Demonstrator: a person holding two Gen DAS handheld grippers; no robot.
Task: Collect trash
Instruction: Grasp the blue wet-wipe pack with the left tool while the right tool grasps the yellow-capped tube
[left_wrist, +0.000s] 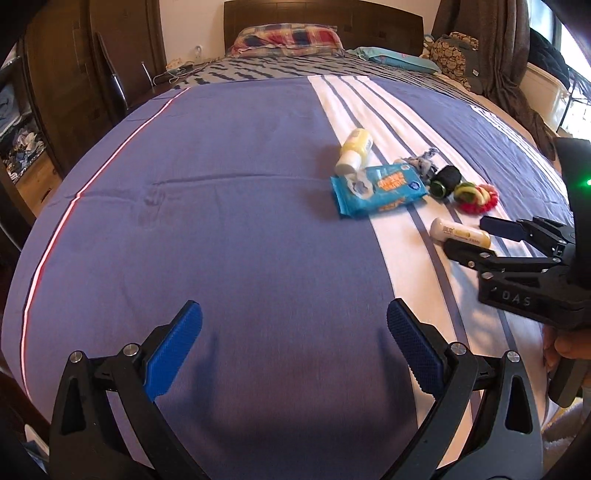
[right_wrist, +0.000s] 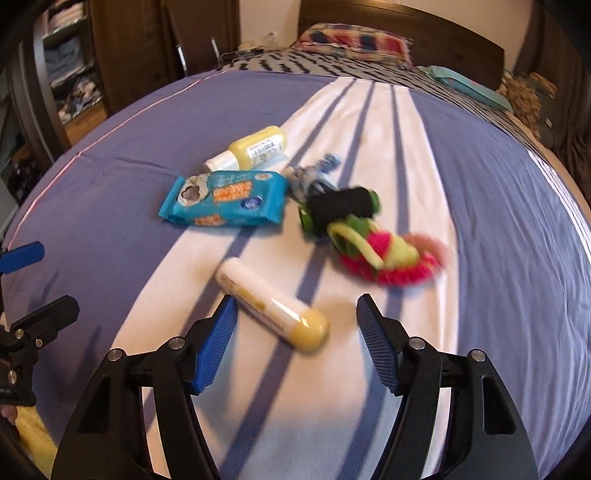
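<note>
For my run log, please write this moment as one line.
left gripper: open, empty | right gripper: open, at cream tube | wipes pack: on bed

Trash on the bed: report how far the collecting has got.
Done: nothing shows as collected; no bin or bag is in view. In hand: the right claw is open around the near cream tube, not yet closed; the left claw hangs open over bare bedspread. Left: the tube, yellow bottle, blue wipes pack, black roll and pink-green item.
</note>
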